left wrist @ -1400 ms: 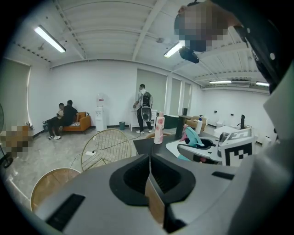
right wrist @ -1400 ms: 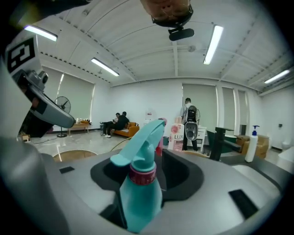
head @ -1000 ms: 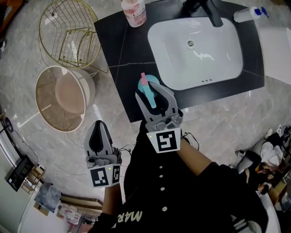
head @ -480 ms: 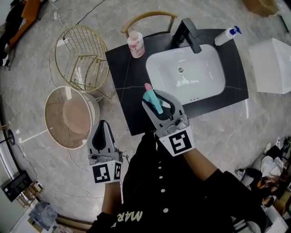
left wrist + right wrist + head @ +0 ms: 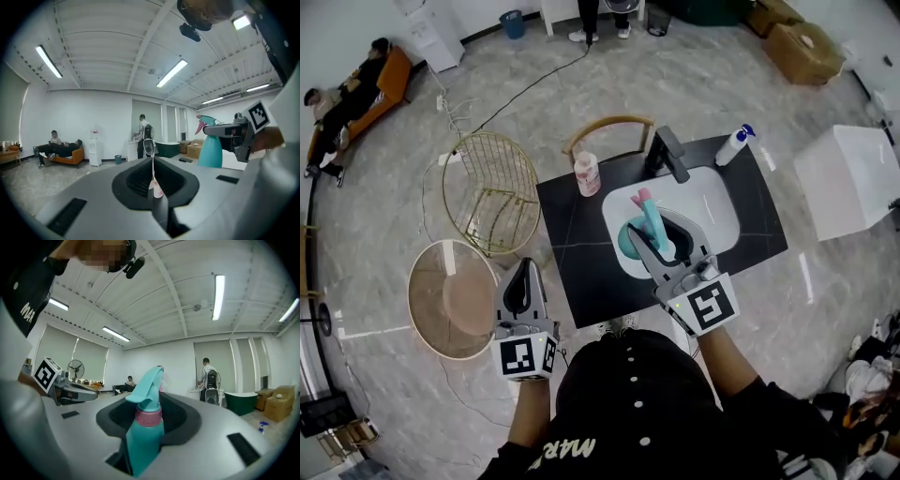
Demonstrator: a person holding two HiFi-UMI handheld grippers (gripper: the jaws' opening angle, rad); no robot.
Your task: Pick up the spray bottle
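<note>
**A:** What has the right gripper [image 5: 656,234] got?

**B:** It is clamped on the teal spray bottle [image 5: 146,430]. The jaws stand half apart with the bottle's body pressed between them, and the pink collar and trigger head stick up past the jaw tips. The bottle is upright and off the countertop [image 5: 572,253]. From the head view it shows over the front left part of the basin [image 5: 717,211].

**A:** And the left gripper [image 5: 525,267]?

**B:** Its jaws are closed on each other with nothing between them. It is held off the countertop's front left corner, over the floor.

**A:** So which step are we in?

**B:** I'd say the pick-up is as good as done: the bottle is gripped and lifted. What's left is to hold it steady and upright, keep the squeeze even so the body doesn't slip, and stay clear of the faucet [image 5: 667,155] at the back edge.

**A:** What has changed over the last second?

**B:** A second ago the bottle showed at the countertop's front edge, in this same grip. Now it shows against the basin, and both grippers have come up. The whole countertop looks smaller and farther below. The pink bottle [image 5: 587,174] by the back left corner and the white sprayer [image 5: 733,145] at the back right corner haven't moved.
</note>
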